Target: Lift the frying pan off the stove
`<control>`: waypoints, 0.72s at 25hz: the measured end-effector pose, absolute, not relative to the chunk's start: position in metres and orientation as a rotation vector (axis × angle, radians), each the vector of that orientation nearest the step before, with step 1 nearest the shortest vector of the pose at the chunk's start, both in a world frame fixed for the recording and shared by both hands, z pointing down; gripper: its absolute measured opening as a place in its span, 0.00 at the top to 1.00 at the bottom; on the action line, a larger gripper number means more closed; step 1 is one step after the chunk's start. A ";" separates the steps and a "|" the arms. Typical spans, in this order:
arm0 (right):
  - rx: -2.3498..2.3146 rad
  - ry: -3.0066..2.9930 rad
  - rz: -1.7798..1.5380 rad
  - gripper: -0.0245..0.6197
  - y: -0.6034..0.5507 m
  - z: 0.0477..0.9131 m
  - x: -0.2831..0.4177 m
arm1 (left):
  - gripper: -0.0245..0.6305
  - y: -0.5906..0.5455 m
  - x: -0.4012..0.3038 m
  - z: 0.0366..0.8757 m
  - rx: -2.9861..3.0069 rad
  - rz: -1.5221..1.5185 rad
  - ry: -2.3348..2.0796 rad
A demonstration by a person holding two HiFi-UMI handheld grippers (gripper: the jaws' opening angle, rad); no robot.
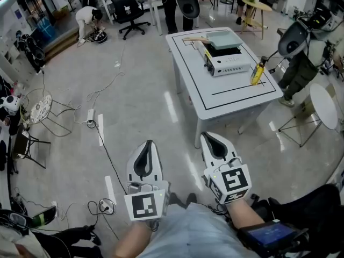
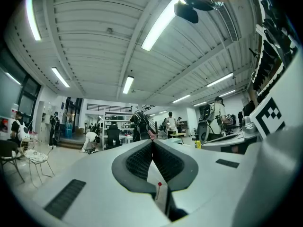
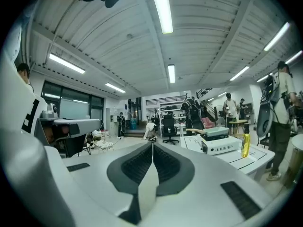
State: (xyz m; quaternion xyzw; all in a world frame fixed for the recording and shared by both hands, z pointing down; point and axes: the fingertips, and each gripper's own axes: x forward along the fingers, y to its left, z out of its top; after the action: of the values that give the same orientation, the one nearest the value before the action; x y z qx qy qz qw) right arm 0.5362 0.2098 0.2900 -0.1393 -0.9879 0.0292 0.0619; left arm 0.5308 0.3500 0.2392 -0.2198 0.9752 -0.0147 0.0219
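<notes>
Progress: nothing done yet. The frying pan (image 1: 224,38) sits on the stove (image 1: 228,63), on the far part of the white table (image 1: 215,98), and I judge the whole lift still lies ahead.
Pan: pale, square-looking, flat on top of the stove, with its wooden handle (image 1: 193,38) sticking out toward the left of the head view.
Left gripper (image 1: 149,142): held low, close in front of my operator's body, over open floor. Its own view shows the pads (image 2: 137,162) meeting at the tips with nothing between them.
Right gripper (image 1: 207,135): just beside the left one, also short of the table. Its pads (image 3: 135,164) are pressed together and it is empty too.
Pan versus fingers: well apart. The pan is up ahead and off to the right of both gripper tips, with bare floor and the near end of the table between. In the right gripper view it shows to the right of the closed tips, not in line with them.
Nearby: a yellow bottle (image 1: 257,74) stands on the table just right of the stove, something to steer clear of, I'd say.
Left to do: walk in to the table, spread one gripper's jaws, line up on the handle — the likely grip point, as I read it — clamp, then raise the pan clear of the stove.
</notes>
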 end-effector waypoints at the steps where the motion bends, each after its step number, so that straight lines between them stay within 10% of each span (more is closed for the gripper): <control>1: -0.431 -2.982 0.106 0.89 0.210 0.292 0.535 | 0.93 0.350 0.530 0.242 -0.679 -0.039 3.026; 18: -0.389 -2.873 0.132 0.89 0.236 0.358 0.392 | 0.93 0.399 0.382 0.308 -0.619 0.013 3.186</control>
State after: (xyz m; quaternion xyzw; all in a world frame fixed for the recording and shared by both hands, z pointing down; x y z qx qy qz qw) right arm 0.3917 0.2358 0.3581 -0.1330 -0.9828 0.0453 0.1195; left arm 0.3822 0.3986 0.3085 -0.1904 0.9803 0.0041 -0.0518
